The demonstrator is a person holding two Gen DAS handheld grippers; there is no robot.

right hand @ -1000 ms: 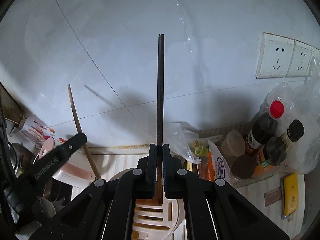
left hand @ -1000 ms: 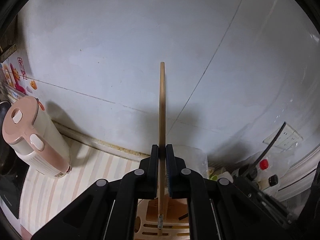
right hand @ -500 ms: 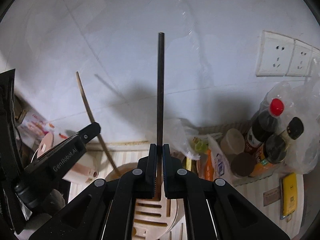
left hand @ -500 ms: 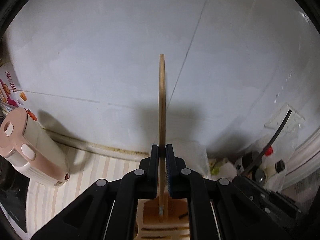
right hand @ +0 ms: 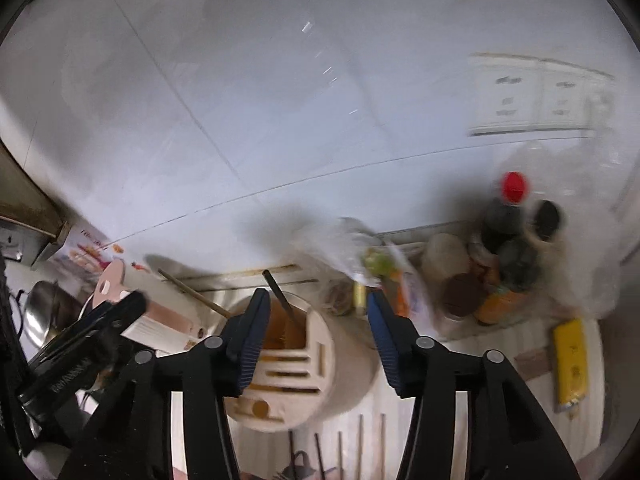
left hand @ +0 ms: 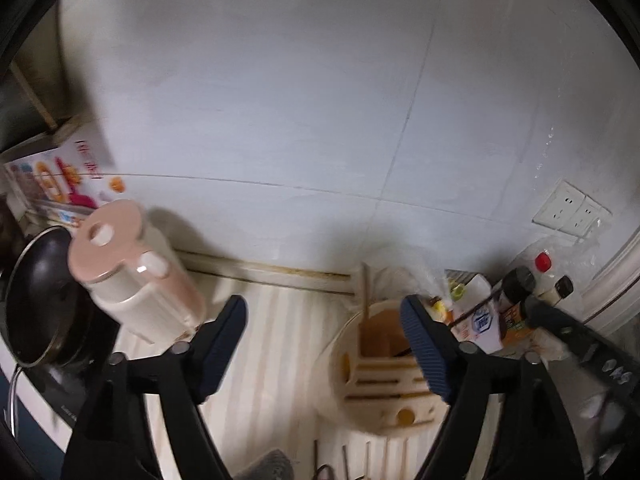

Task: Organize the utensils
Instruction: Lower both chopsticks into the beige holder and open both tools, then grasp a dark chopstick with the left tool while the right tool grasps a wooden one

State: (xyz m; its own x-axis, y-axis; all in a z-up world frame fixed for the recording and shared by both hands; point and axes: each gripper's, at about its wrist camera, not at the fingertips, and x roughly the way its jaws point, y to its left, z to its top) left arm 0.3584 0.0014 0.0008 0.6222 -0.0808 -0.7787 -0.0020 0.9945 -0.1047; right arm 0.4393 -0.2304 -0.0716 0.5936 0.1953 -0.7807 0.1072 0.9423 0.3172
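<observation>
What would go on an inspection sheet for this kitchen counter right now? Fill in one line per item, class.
Surface: striped counter, more chopsticks lying near its front edge.
Job's things: wooden chopstick and dark chopstick standing in the round holder.
Clutter: pink kettle, pan, bottles, plastic bags, yellow packet.
Grippers: left tool and right tool both opening, nothing between their jaws.
Cables: nothing seen.
Surroundings: tiled wall, sockets.

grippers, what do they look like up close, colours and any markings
Both are matte black plastic with angular arms and round silver rivets at the joints. The left gripper and right gripper carry ribbed dark blue fingers. White lettering marks the left gripper's side in the right wrist view, too blurred to read.
</observation>
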